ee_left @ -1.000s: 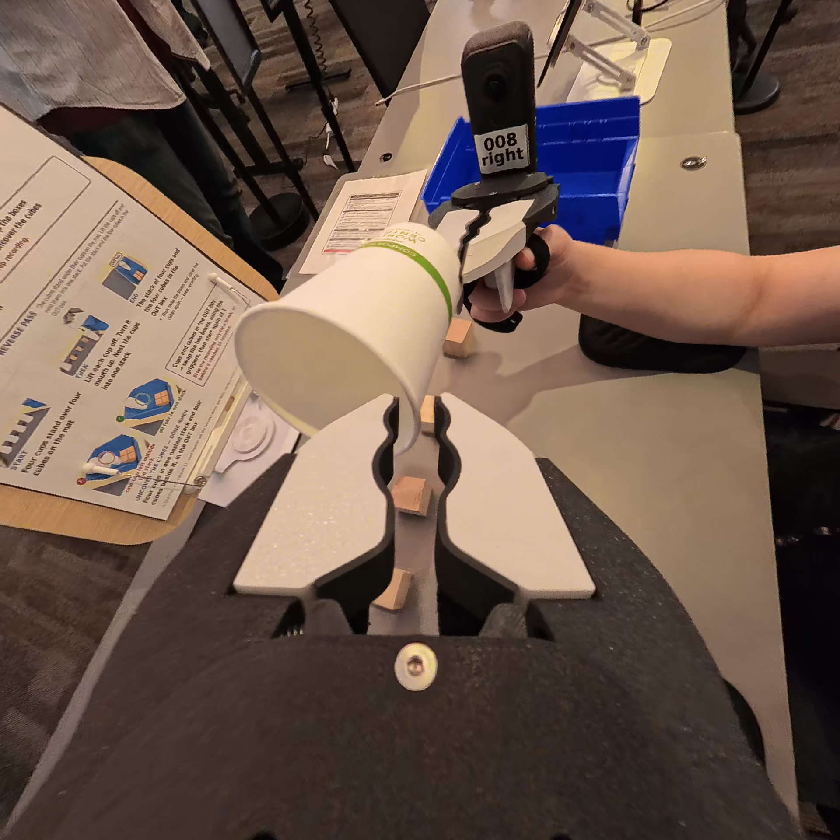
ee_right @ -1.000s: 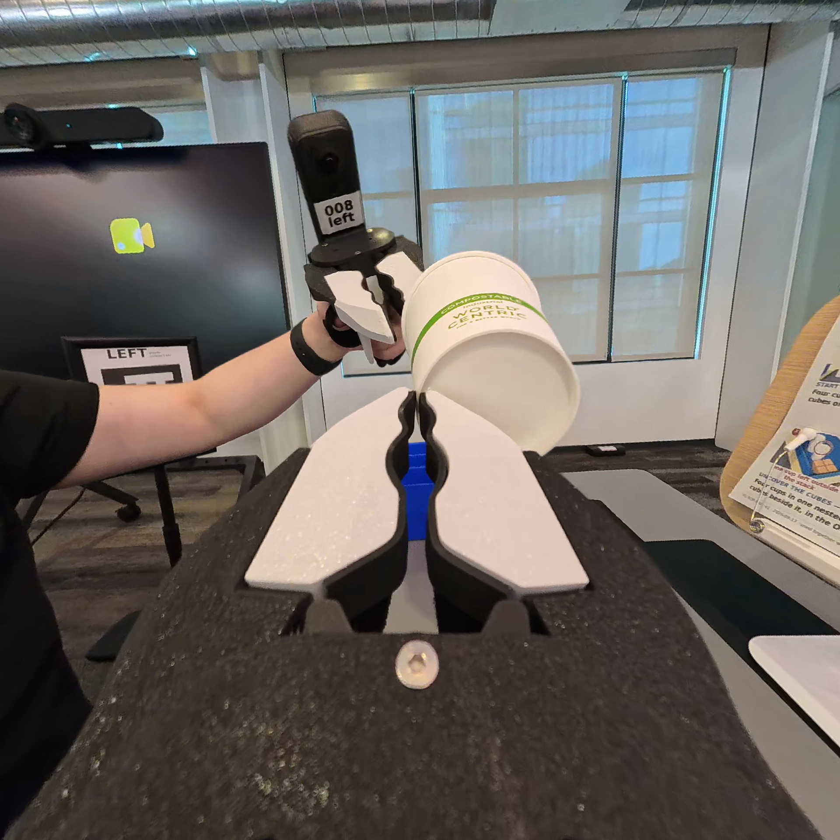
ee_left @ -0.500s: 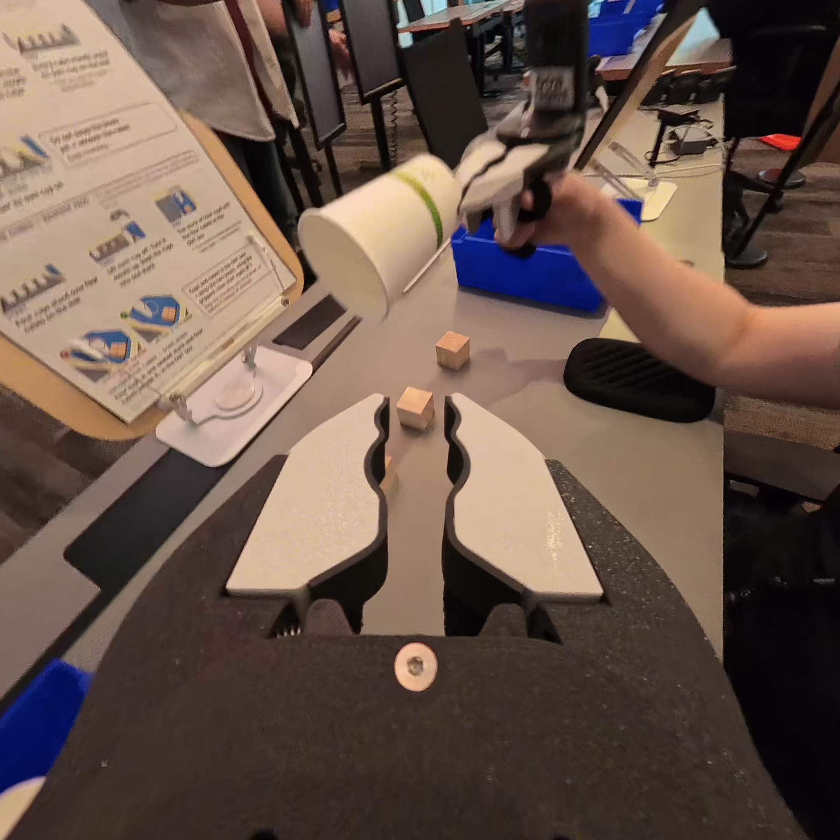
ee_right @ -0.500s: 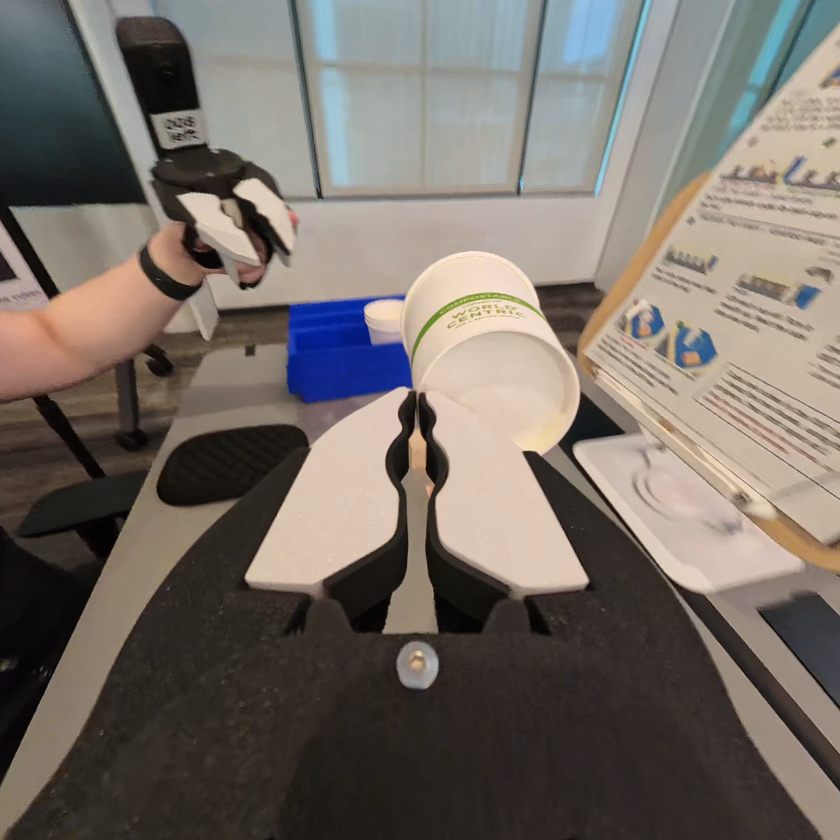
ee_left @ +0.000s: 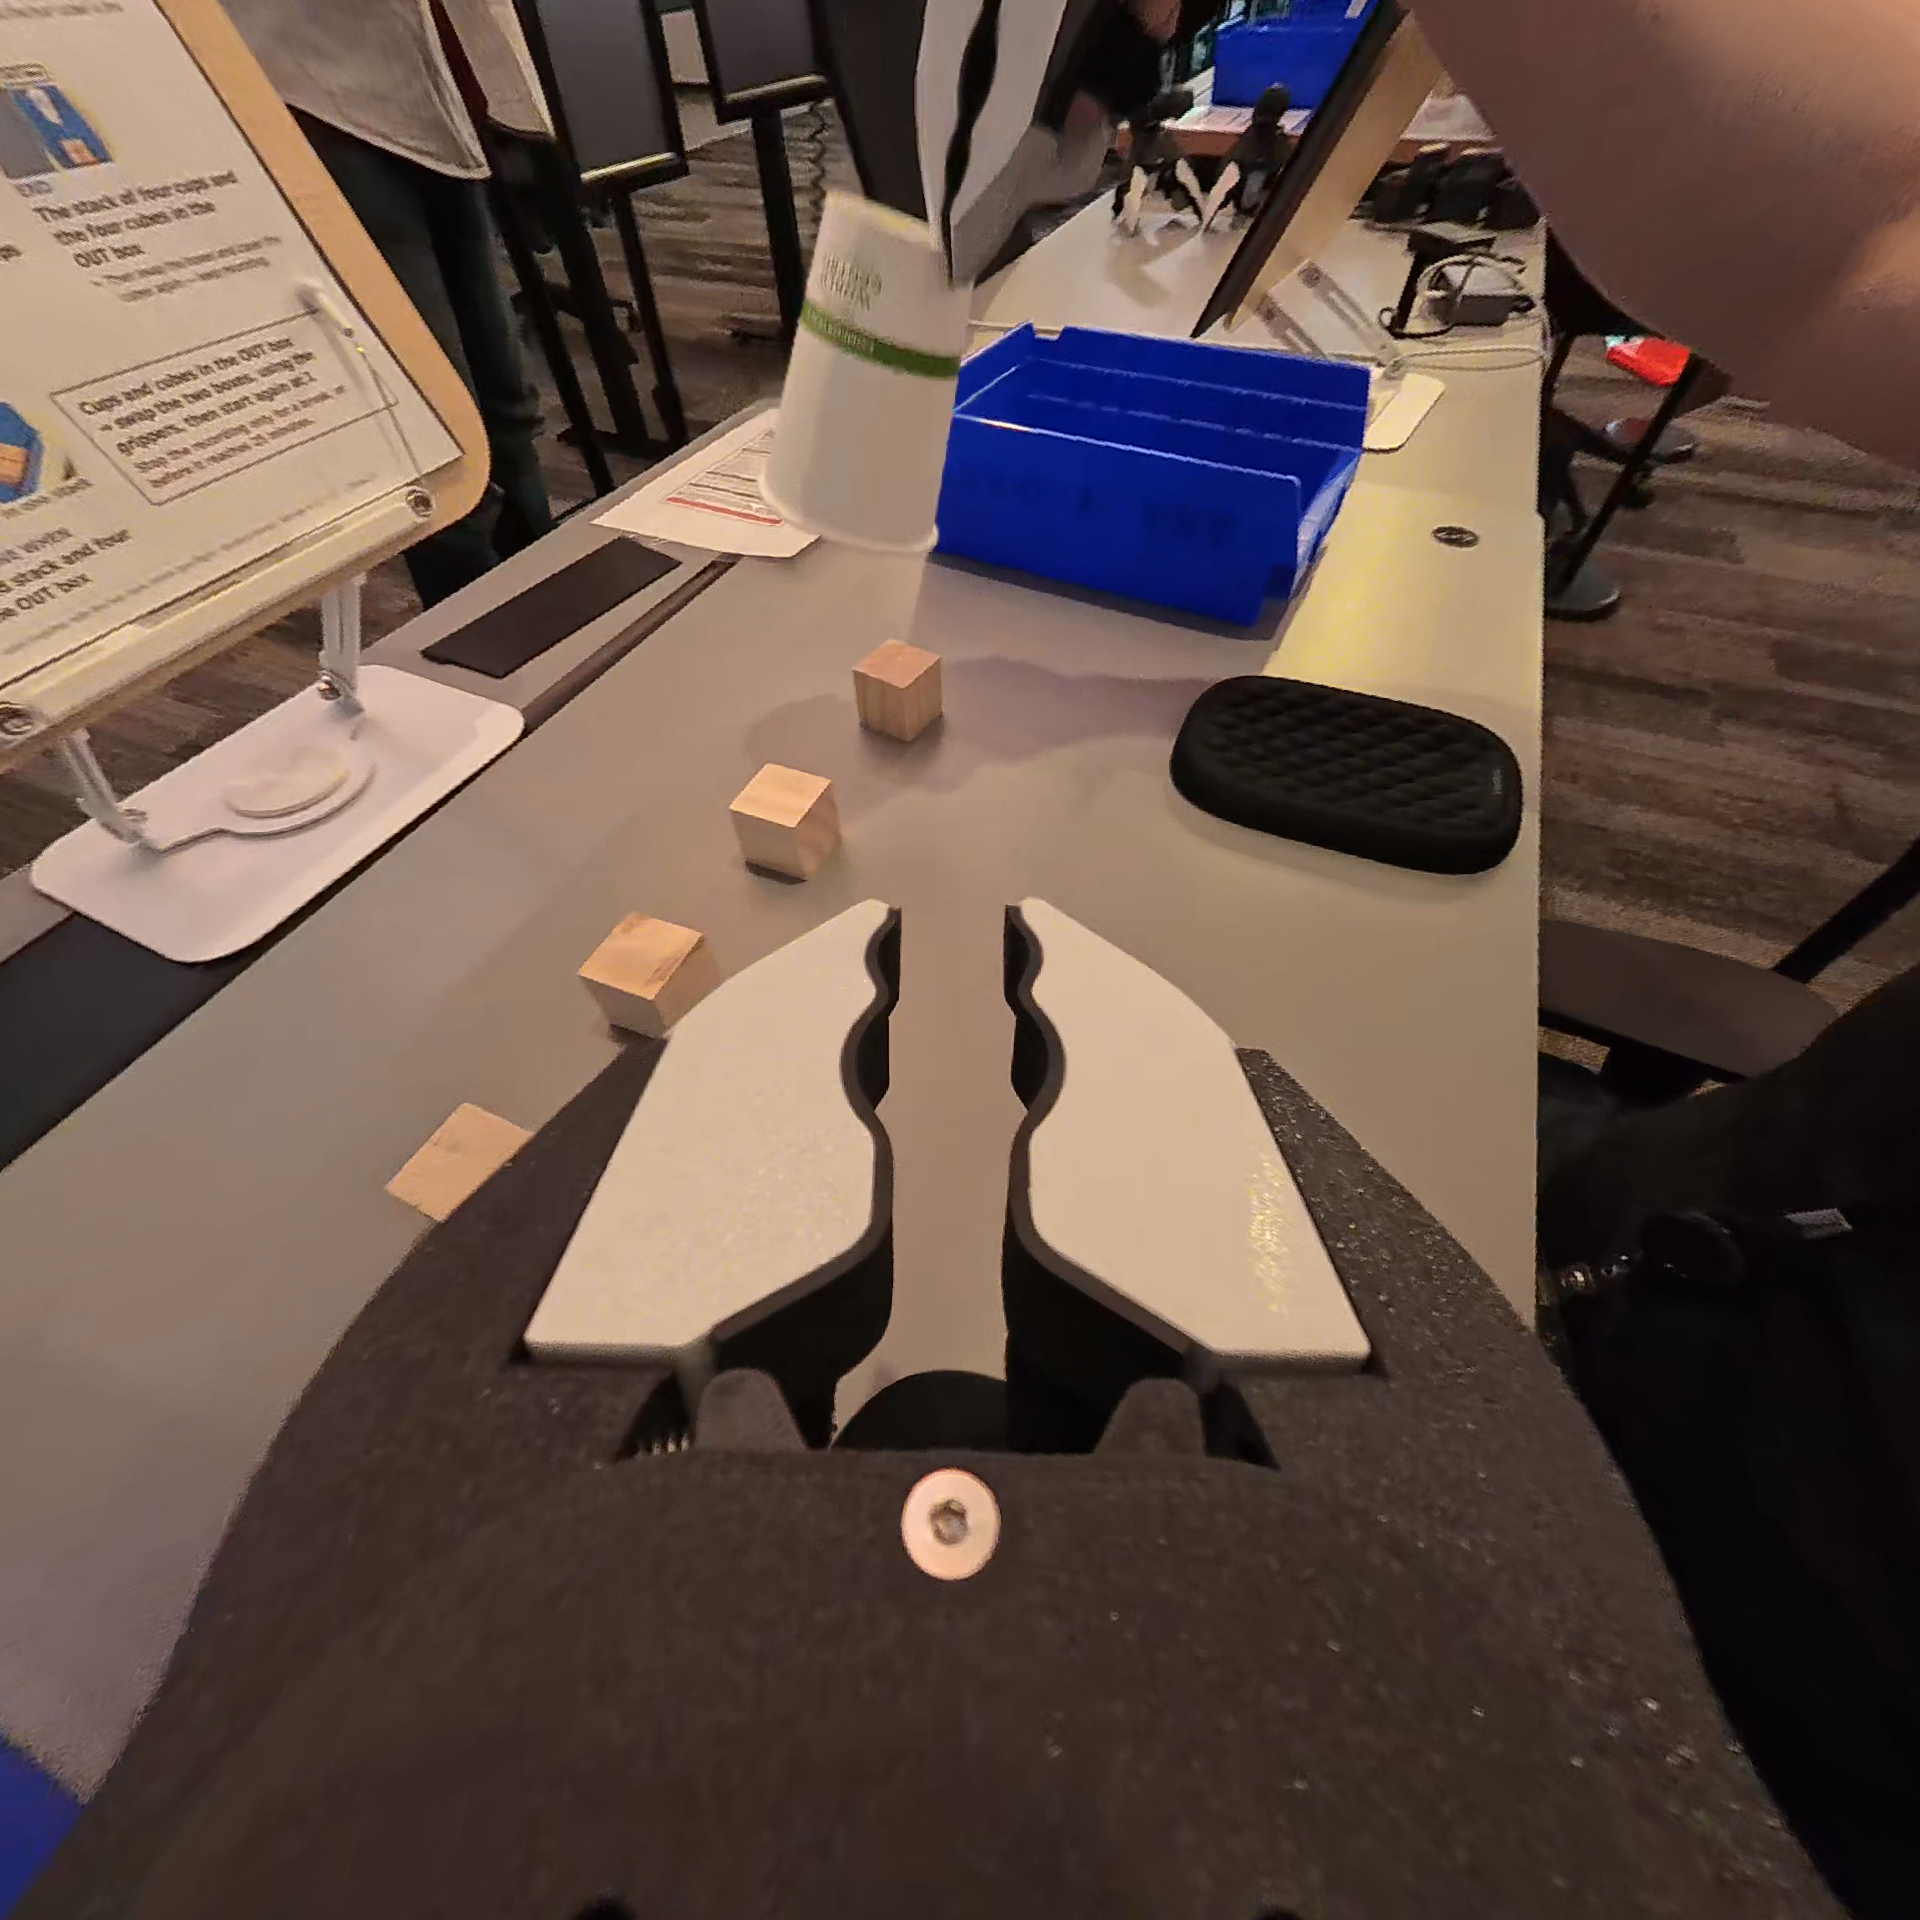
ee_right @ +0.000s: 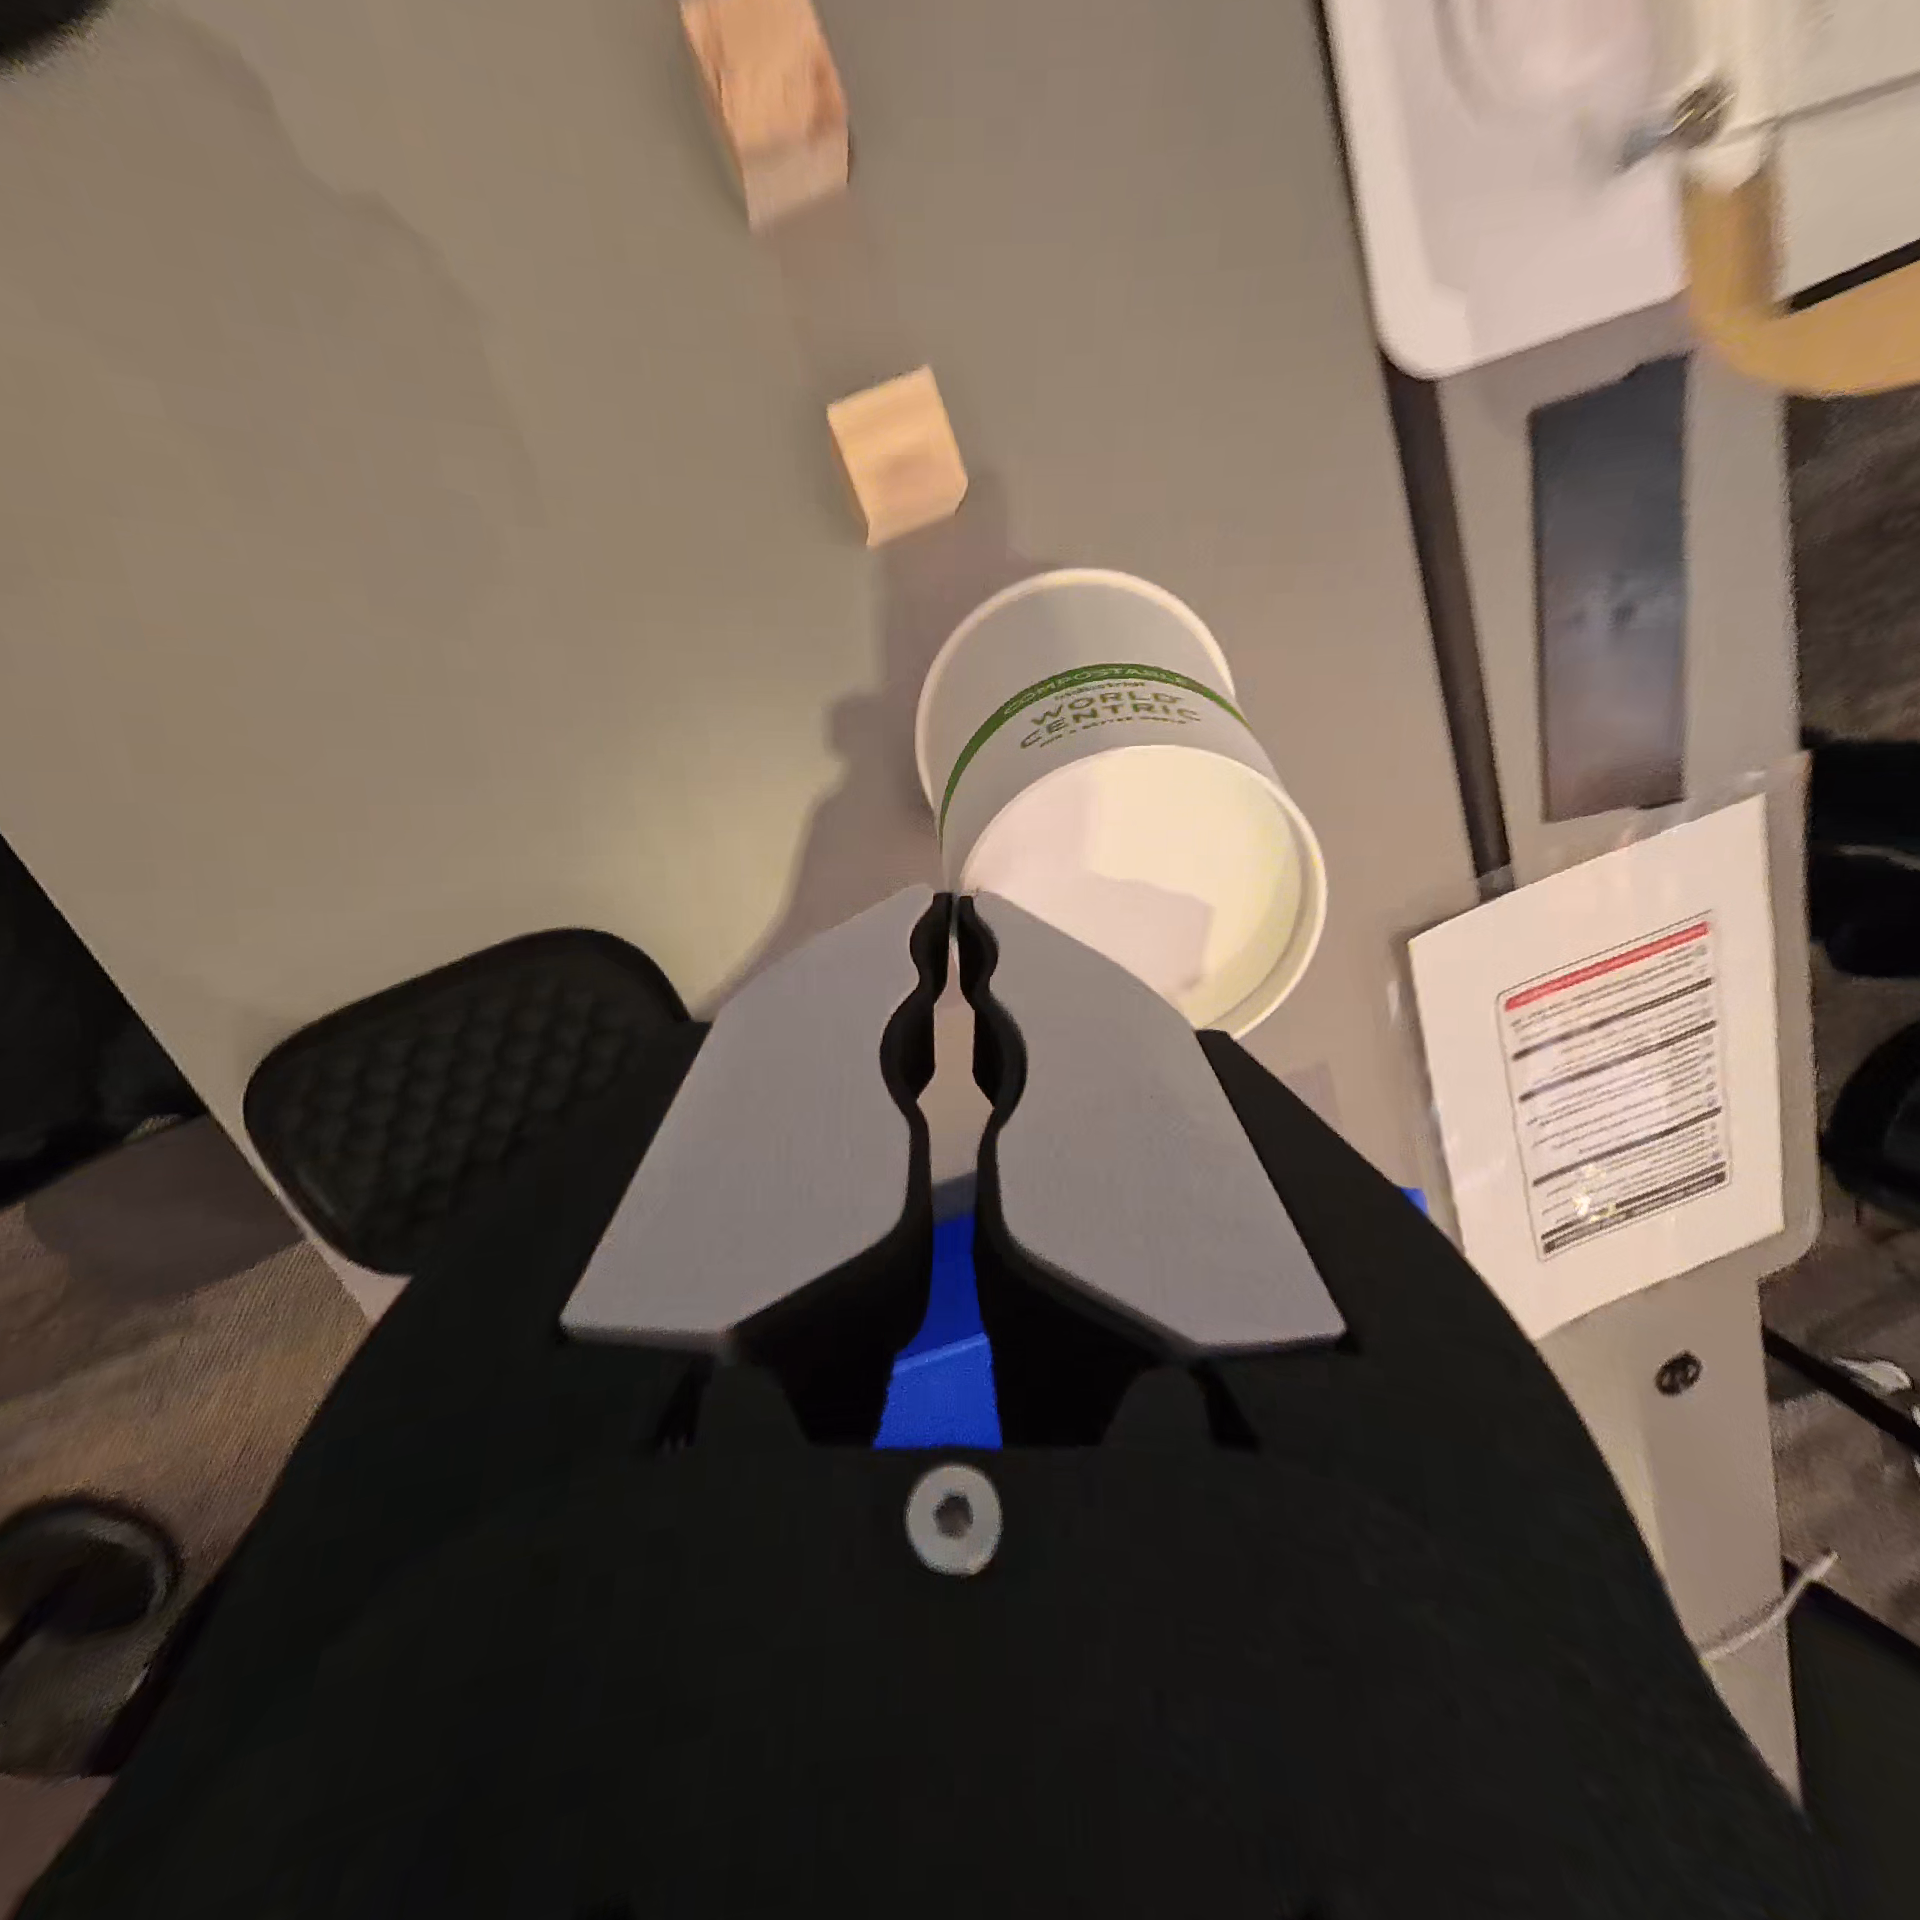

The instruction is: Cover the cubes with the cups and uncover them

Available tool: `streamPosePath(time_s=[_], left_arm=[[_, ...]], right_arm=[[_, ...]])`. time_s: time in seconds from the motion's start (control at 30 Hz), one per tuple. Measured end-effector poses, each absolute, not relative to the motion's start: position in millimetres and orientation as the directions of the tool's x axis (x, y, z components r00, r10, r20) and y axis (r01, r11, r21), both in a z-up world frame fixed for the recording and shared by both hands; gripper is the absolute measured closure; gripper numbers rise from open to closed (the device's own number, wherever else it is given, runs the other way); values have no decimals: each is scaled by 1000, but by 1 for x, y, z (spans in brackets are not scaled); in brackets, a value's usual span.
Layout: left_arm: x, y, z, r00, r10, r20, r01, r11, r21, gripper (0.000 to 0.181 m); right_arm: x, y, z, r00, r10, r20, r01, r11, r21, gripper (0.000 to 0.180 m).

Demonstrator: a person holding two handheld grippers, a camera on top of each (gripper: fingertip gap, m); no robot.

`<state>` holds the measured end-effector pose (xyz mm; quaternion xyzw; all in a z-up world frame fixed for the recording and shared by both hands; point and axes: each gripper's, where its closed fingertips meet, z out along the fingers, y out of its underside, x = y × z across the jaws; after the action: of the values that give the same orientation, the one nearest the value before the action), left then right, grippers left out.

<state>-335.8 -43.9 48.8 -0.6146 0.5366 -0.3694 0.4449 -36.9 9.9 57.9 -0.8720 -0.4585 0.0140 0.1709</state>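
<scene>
Pinching the rim of a white paper cup with a green band (ee_right: 1117,774), your right tongs (ee_right: 954,902) hold it mouth-down in the air over the far end of the grey bench (ee_left: 1091,831), their tips pressed nearly together on the cup wall. In the left wrist view the same cup (ee_left: 868,390) hangs in front of the blue plastic bin (ee_left: 1132,478), clear of the bench top, with the right tongs (ee_left: 971,135) above it.

Your left tongs (ee_left: 951,920) are spread and hold nothing, low over the near part of the bench. Four small wooden cubes lie uncovered in a slanting row to their left and ahead: the nearest (ee_left: 457,1158) partly hidden by the tong body, the next (ee_left: 646,971) just beside the left finger, a third (ee_left: 784,821) further on, and the farthest (ee_left: 899,689) nearest below the cup. A black padded wrist rest (ee_left: 1345,774) lies to the right, well apart from the cubes.
</scene>
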Motion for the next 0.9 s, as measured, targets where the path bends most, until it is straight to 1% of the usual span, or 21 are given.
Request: streamPosePath(time_s=[0.1,0.17,0.3,0.43,0.9], left_arm=[[-338,-47,47,148,-989,-2,-325,-46,-945,163],[-342,-48,48,152,-988,3,-321,-52,-946,163],[-352,-49,51,157,-987,11,-308,-60,-950,163],[-358,-50,51,160,-987,18,-307,-67,-949,164],[-353,-55,46,135,-991,24,-320,-66,-945,164]], right_arm=[[-36,11,31,561,822,95,820,-536,-201,178],[-37,14,16,555,829,74,828,-541,-147,178],[-40,17,-6,539,841,43,841,-535,-77,178],[-39,20,-20,529,847,42,848,-528,-40,178],[-36,21,-43,524,852,-20,851,-524,-23,178]])
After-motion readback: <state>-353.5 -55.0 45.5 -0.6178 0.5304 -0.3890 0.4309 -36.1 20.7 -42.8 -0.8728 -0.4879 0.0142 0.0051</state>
